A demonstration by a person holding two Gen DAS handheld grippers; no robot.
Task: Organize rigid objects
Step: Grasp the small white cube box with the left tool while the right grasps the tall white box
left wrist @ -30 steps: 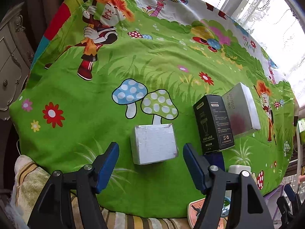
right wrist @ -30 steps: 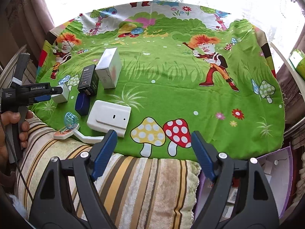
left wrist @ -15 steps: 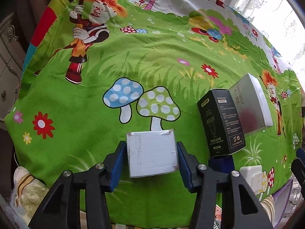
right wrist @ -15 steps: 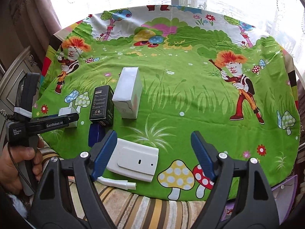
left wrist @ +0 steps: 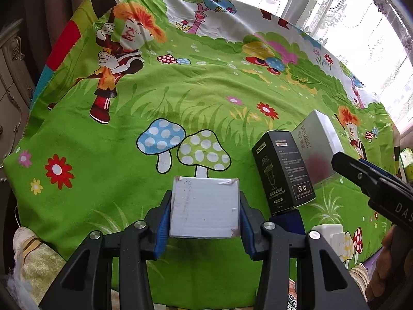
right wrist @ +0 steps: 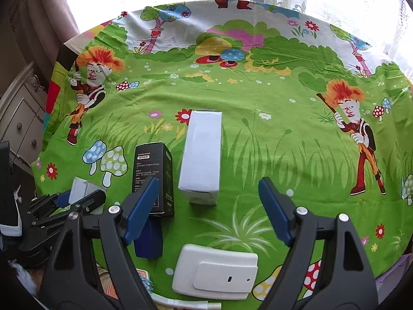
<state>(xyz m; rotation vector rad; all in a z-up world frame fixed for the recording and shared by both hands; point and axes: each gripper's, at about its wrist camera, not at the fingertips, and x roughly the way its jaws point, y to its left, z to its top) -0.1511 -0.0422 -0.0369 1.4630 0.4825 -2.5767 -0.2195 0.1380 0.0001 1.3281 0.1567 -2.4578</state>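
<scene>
My left gripper [left wrist: 205, 214] is shut on a small white box [left wrist: 205, 208], its blue pads pressed on both sides; it rests on the green cartoon cloth [left wrist: 129, 134]. The box also shows at the left of the right wrist view [right wrist: 82, 188]. A black box [left wrist: 282, 170] and a tall white box [left wrist: 317, 144] stand to its right. My right gripper [right wrist: 207, 209] is open and empty, hovering in front of the tall white box [right wrist: 202, 155], with the black box [right wrist: 153, 178] behind its left finger. A flat white device [right wrist: 215, 275] lies below it.
A dark blue object [right wrist: 148, 240] lies in front of the black box. A white stick [right wrist: 185, 304] and a pink item lie at the cloth's near edge on a striped towel. A dresser [right wrist: 20, 121] stands at the left, a window behind.
My left gripper closed on the small white box, from open around it. My right gripper moved forward over the cloth toward the boxes, still open.
</scene>
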